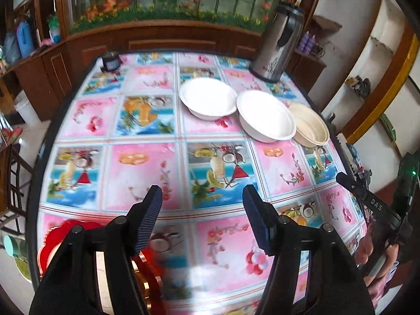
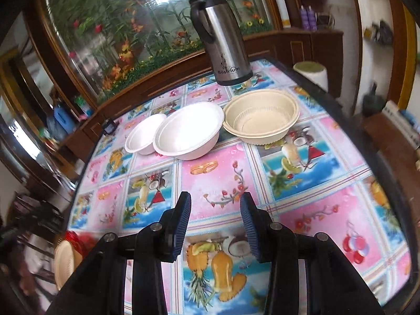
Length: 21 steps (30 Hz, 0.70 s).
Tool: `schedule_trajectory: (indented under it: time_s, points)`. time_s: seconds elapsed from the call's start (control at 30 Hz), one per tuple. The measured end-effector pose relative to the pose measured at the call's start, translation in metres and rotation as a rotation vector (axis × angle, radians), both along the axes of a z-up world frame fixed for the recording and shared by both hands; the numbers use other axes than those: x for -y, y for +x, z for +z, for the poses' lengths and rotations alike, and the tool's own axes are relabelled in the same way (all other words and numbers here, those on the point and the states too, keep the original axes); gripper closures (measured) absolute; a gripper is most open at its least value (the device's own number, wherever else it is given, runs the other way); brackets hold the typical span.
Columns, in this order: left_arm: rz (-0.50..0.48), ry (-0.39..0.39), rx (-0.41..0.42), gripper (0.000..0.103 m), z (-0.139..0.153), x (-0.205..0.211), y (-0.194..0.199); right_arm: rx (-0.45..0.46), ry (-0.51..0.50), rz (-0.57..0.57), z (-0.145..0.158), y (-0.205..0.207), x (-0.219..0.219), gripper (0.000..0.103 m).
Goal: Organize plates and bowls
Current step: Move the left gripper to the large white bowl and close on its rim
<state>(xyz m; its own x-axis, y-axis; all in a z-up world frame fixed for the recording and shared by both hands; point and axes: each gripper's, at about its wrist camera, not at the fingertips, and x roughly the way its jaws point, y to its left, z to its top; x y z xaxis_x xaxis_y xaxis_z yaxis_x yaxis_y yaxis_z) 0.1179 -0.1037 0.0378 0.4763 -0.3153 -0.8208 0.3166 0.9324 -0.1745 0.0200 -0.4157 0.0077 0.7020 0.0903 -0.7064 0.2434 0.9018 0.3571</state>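
1. Three bowls sat in a row at the counter's (image 2: 210, 178) far side, near a steel flask (image 2: 223, 39): a small white bowl (image 2: 143, 137), a larger white bowl (image 2: 189, 134) touching it, and a ribbed cream bowl (image 2: 261, 120) just beside that.
2. Red and cream plates (image 2: 67, 257) lay at the near left edge, partly hidden.
3. The left gripper (image 1: 202, 218) stood fairly wide and empty; the right gripper (image 2: 215, 223) stood narrower, also empty, both well short of the bowls.
4. The bowls looked like thin disposable ware: light, slightly flexible, easily crushed or slid.
5. The rim seemed the best hold, one finger inside, one outside, pinched gently.
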Motion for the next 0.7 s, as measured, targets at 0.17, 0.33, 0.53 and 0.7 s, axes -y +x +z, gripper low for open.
schedule_trajectory:
  time_s: [0.17,0.33,0.53,0.7]
  points:
    - [-0.004,-0.002,-0.080,0.041,-0.017,0.026,0.022,0.006,0.109,-0.004,-0.018,0.016,0.022,0.057]
    - [0.053,0.047,-0.134,0.041,-0.030,0.029,0.066,0.006,0.224,0.027,-0.029,0.040,0.024,0.055]
    - [0.195,0.062,-0.153,0.041,-0.034,0.009,0.131,0.014,0.356,0.158,-0.038,0.087,-0.019,0.049]
    - [0.254,0.057,-0.163,0.041,-0.047,0.011,0.181,0.051,0.428,0.201,-0.049,0.111,-0.056,0.049]
